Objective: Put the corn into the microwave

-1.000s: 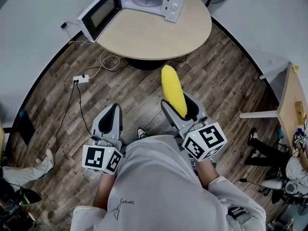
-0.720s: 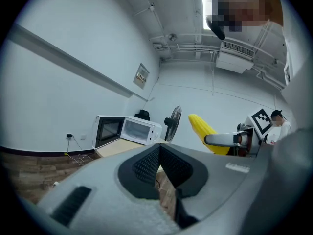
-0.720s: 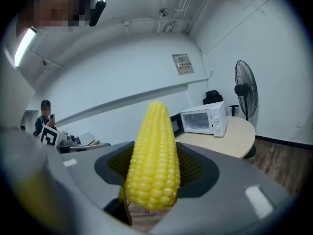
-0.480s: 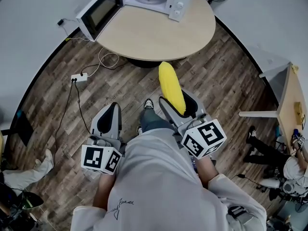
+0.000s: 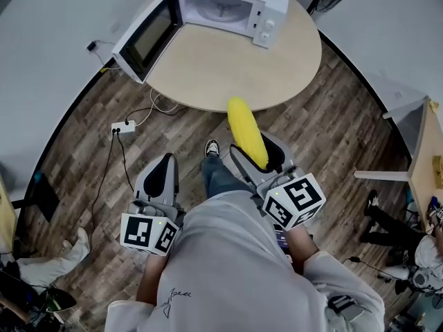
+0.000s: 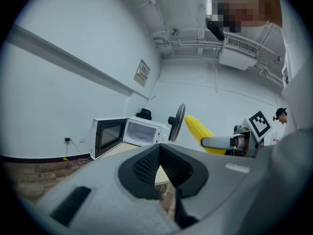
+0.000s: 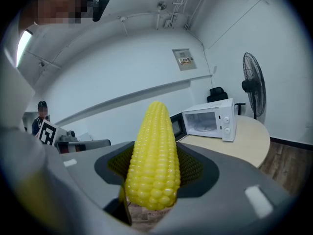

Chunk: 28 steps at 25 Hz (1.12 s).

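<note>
1. The left claw (image 5: 160,177) is pressed together and holds nothing.
2. The microwave (image 5: 257,5) stands on the round table (image 5: 228,68). Its door (image 5: 144,39) is swung open to the left, and nothing shows inside.
3. The right claw (image 5: 256,152) pinches the corn (image 5: 246,130), whose long axis points ahead past the table's near edge. The microwave lies ahead, slightly left and well apart.

One microwave (image 5: 208,12), sitting on the one round tabletop (image 5: 235,68). One corn (image 5: 247,131), just short of the microwave. Two grippers, left gripper (image 5: 163,166) and right gripper (image 5: 257,149), each carrying one marker cube (image 5: 294,200). One fan (image 7: 254,84) beside the microwave, and one power strip (image 5: 123,126) on the floor below it.
</note>
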{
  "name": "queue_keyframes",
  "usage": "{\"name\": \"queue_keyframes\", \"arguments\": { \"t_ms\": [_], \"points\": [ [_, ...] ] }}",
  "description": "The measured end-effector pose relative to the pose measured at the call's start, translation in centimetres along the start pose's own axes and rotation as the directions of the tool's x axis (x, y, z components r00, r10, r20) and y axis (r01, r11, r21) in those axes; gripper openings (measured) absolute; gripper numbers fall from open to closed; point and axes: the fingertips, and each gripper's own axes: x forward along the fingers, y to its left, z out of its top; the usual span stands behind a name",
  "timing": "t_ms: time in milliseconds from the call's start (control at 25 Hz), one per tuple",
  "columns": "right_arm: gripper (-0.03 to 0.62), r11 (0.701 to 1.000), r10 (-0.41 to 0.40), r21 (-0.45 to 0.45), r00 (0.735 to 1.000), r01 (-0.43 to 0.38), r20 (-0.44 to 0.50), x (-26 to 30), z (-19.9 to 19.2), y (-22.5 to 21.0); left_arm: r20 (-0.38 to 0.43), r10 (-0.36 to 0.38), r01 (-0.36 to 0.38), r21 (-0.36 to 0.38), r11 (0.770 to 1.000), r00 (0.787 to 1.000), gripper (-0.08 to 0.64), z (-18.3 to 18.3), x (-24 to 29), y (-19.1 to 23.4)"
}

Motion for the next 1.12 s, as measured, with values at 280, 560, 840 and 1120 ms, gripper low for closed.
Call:
{"name": "queue_keyframes", "arguments": {
  "t_ms": [280, 560, 840, 1120],
  "points": [
    [0.262, 1.0, 0.025, 0.015, 1.0, -0.025, -0.01, 6.4, 2.4, -2.6, 0.001, 0.01, -0.01, 0.007, 1.0, 1.0, -0.008, 2.9, 5.6, 4.0],
    [0.262, 1.0, 0.021, 0.017, 1.0, -0.021, -0.009, 11.1, 5.4, -6.5, 0.005, -0.001, 0.001, 0.01, 1.0, 1.0, -0.008, 5.2, 11.6, 6.4],
    [0.262, 0.998, 0.006, 0.056, 1.0, -0.006, 0.012, 15.2, 7.6, -10.4, -0.005, -0.004, 0.004, 0.015, 1.0, 1.0, -0.008, 6.8, 16.6, 8.8],
    [0.262, 0.997, -0.024, 0.068, 0.999, 0.022, 0.03, 17.7, 9.0, -13.7, -0.021, -0.033, 0.034, 0.036, 0.999, 0.999, -0.008, 8.2, 21.1, 9.7]
  ]
}}
